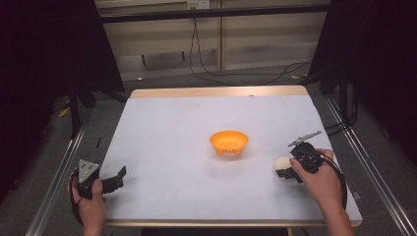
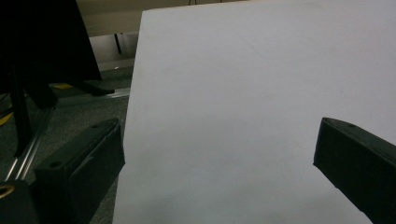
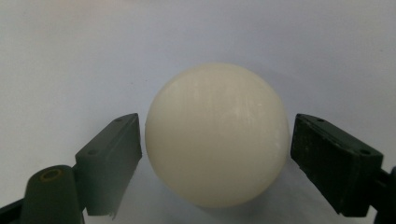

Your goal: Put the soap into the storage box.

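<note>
A cream-white ball [image 3: 216,135] rests on the white table sheet, and in the high view the ball [image 1: 281,163] lies at the right front. My right gripper [image 3: 217,154] is open around it, one jaw on each side with a small gap to the ball. In the high view the right gripper [image 1: 285,170] sits low beside the ball, held by a hand. An orange bowl [image 1: 228,142] stands upright near the table's middle, left of the ball. My left gripper [image 1: 116,180] rests at the left front edge; the left gripper [image 2: 219,154] is open with nothing between its jaws.
The white sheet [image 1: 187,128] covers a wooden table whose far edge [image 1: 216,92] shows bare. Metal rails [image 1: 64,162] run along both sides on the floor. Black cables [image 1: 236,73] lie on the floor beyond the table. Dark curtains [image 1: 44,59] flank the area.
</note>
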The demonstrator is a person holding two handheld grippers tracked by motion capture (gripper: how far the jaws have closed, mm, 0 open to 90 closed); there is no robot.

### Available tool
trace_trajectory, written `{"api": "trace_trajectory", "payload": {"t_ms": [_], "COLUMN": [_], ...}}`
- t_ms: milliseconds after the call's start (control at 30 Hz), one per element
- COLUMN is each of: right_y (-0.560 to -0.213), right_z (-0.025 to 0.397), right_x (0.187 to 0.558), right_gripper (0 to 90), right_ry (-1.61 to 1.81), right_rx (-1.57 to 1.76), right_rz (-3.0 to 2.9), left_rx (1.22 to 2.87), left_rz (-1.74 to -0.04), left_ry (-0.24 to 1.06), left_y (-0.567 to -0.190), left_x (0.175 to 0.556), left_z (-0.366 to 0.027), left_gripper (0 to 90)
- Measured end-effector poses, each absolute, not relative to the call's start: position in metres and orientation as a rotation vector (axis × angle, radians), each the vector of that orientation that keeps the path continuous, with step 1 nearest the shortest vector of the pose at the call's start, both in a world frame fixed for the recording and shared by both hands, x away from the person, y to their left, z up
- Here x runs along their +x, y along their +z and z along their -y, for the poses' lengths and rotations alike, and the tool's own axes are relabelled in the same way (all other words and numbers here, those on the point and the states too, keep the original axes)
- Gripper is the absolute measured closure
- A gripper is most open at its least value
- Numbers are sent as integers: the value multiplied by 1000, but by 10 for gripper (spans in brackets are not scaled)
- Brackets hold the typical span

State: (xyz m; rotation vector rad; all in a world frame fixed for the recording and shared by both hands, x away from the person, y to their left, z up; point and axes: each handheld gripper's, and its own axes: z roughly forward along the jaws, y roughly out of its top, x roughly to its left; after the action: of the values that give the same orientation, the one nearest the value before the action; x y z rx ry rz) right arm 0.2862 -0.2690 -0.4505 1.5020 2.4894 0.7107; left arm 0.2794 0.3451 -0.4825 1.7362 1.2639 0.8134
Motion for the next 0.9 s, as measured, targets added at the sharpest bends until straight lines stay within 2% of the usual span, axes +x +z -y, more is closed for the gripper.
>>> {"api": "trace_trajectory", "payload": {"t_ms": [167,267,900], "right_y": [-453,-455,-454], "right_z": [267,266,266], "right_x": [289,290,291], "right_gripper": [183,235,242], "right_ry": [710,720,694], "right_rx": [1533,1542,1544], "right_rz": [-2484,-2475,-2495], "left_rx": [1737,1737,1736], "left_rz": [-1265,-1265,-1266], "left_ry": [813,812,809], "left_y": [-482,-482,-483], "left_x": [280,280,280], "left_z": [-345,-345,-345], "left_gripper": [18,19,19]}}
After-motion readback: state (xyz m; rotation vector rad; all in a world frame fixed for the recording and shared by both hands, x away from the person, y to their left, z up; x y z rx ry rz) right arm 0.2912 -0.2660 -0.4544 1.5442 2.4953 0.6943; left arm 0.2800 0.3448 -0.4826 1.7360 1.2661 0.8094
